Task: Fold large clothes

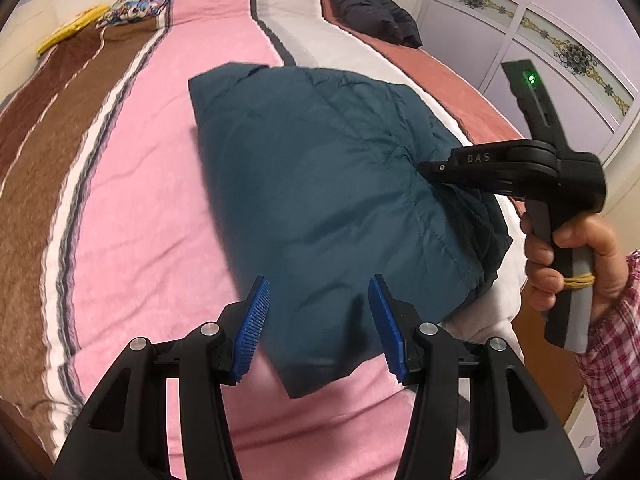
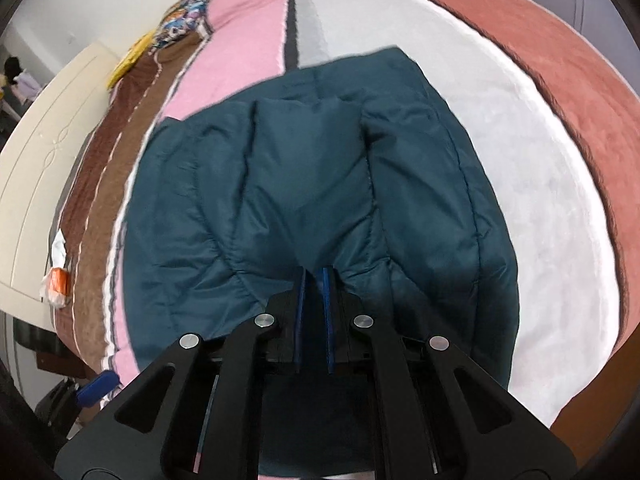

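Lying folded on the striped pink, brown and white blanket (image 1: 160, 208), the dark teal quilted puffer jacket (image 1: 320, 184) bunches toward the right gripper (image 2: 316, 276), whose blue pads are pinched narrow on a fold of its fabric. The left gripper (image 1: 320, 320) hovers above the jacket's near edge, jaws wide, holding nothing.

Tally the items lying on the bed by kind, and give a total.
Padded jackets: 2, a teal jacket and a dark jacket
Patterned cushions: 1, the patterned cushion
Yellow items: 1, a yellow item I cannot identify
Total: 4
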A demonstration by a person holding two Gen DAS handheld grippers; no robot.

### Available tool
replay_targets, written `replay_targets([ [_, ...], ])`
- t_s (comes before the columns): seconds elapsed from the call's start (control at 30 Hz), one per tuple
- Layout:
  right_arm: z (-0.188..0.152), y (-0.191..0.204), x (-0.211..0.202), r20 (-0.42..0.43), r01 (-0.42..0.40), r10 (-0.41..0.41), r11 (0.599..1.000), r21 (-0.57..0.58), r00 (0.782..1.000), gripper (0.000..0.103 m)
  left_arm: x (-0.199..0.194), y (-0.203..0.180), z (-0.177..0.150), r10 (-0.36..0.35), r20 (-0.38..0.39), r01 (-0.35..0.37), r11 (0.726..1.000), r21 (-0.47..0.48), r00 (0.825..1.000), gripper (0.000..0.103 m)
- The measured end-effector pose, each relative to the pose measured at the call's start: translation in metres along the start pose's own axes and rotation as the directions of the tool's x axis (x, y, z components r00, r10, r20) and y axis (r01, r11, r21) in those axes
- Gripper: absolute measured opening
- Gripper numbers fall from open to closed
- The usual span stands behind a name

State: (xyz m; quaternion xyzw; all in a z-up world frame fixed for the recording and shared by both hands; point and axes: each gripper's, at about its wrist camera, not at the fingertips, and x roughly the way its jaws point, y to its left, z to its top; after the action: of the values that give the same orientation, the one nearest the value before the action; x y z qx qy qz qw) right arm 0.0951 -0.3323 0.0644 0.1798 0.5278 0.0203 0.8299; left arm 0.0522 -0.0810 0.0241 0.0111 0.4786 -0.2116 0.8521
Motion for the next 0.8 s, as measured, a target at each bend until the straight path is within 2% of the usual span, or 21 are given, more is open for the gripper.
replay_targets([
  [0.53,-0.005,-0.003,0.012,0.013,0.033,-0.033,0.999,-0.003,0.999,0.007,-0.002,-0.002,-0.011,-0.018,0.000,0.018,1.000,0.003,1.000,0.051],
  [0.6,-0.004,-0.002,0.002,0.025,0.029,-0.029,1.000,0.007,0.999,0.008,-0.003,0.000,-0.012,-0.039,0.001,0.039,0.999,-0.004,0.999,0.051],
  [0.7,-0.013,-0.003,-0.033,0.092,0.024,-0.024,1.000,-0.002,0.996,0.012,-0.005,0.006,-0.015,-0.097,-0.006,0.097,0.995,-0.025,0.995,0.051],
  [0.8,-0.038,-0.009,-0.070,0.144,0.014,-0.009,0.999,-0.031,0.989,0.013,-0.007,0.008,-0.020,-0.149,-0.020,0.149,0.988,-0.029,0.989,0.051],
])
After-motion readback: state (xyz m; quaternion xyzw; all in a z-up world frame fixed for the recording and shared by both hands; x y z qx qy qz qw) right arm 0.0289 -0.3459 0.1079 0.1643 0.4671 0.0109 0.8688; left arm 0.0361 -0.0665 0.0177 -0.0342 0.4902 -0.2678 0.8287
